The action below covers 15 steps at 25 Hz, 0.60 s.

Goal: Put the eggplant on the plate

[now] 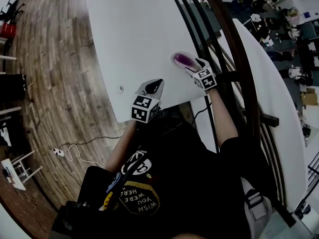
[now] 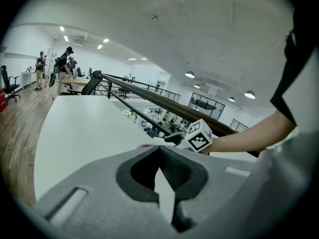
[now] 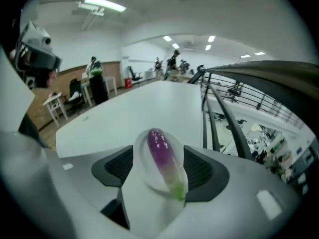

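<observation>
Above, the head view showed my right gripper at the plate, the eggplant lying on it near the table edge. The left gripper view showed my left gripper closed and empty, presumably idle. The right gripper view showed jaws apart, apparently to free the glossy purple, green-stemmed eggplant.

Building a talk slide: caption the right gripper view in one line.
Open right gripper with its jaws on either side of the purple eggplant, which lies on a white plate.
</observation>
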Motion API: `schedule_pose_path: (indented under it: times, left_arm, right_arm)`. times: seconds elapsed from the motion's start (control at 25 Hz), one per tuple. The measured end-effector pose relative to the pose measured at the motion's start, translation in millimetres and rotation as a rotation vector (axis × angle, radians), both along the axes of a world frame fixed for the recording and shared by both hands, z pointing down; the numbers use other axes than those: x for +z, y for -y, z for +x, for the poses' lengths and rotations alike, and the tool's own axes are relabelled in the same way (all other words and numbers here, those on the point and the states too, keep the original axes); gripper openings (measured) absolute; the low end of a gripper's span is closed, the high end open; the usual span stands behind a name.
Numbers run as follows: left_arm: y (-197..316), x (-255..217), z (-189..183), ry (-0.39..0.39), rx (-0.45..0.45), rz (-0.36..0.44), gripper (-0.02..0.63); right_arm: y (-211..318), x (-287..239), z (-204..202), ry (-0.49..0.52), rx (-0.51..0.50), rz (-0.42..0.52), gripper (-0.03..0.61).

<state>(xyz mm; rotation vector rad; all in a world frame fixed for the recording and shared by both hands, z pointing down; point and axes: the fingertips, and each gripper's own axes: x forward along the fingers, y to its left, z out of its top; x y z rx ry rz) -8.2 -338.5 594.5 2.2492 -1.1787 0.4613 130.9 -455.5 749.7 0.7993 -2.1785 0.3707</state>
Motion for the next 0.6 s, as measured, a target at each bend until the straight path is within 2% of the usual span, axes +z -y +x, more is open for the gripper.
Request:
schedule_pose_path:
  times: [0.12, 0.2, 0.28, 0.4, 0.48, 0.56, 0.6]
  left_arm:
    - [3.9, -3.3, -3.1, -0.015, 0.005, 0.021, 0.005]
    - [10.0, -15.3, 0.5, -0.023, 0.005, 0.064, 0.005]
    - [15.9, -32.4, 2.5, -0.022, 0.002, 0.124, 0.005]
    - [25.2, -58.4, 7.0, -0.026, -0.008, 0.205, 0.005]
    - [26.1, -69.6, 16.0, -0.036, 0.006, 0.241, 0.005]
    - [21.5, -77.8, 27.2, -0.044, 0.031, 0.267, 0.005]
    - [18.5, -82.4, 33.2, -0.046, 0.044, 0.278, 0.005]
  right_arm:
    - [-41.0, -50.4, 20.6, 0.221, 0.24, 0.053, 0.318]
    - [-74.8, -93.2, 35.1, 0.371, 0.391, 0.1, 0.266]
    - [-106.8, -134.0, 40.8, 0.485, 0.49, 0.159, 0.205]
    - [-136.5, -173.6, 36.9, 0.544, 0.537, 0.246, 0.189]
    - [-145.1, -197.0, 37.4, 0.544, 0.558, 0.32, 0.128]
    - [-149.2, -222.3, 41.2, 0.526, 0.58, 0.399, 0.015]
    - [-150.6, -233.1, 42.9, 0.515, 0.582, 0.429, 0.002]
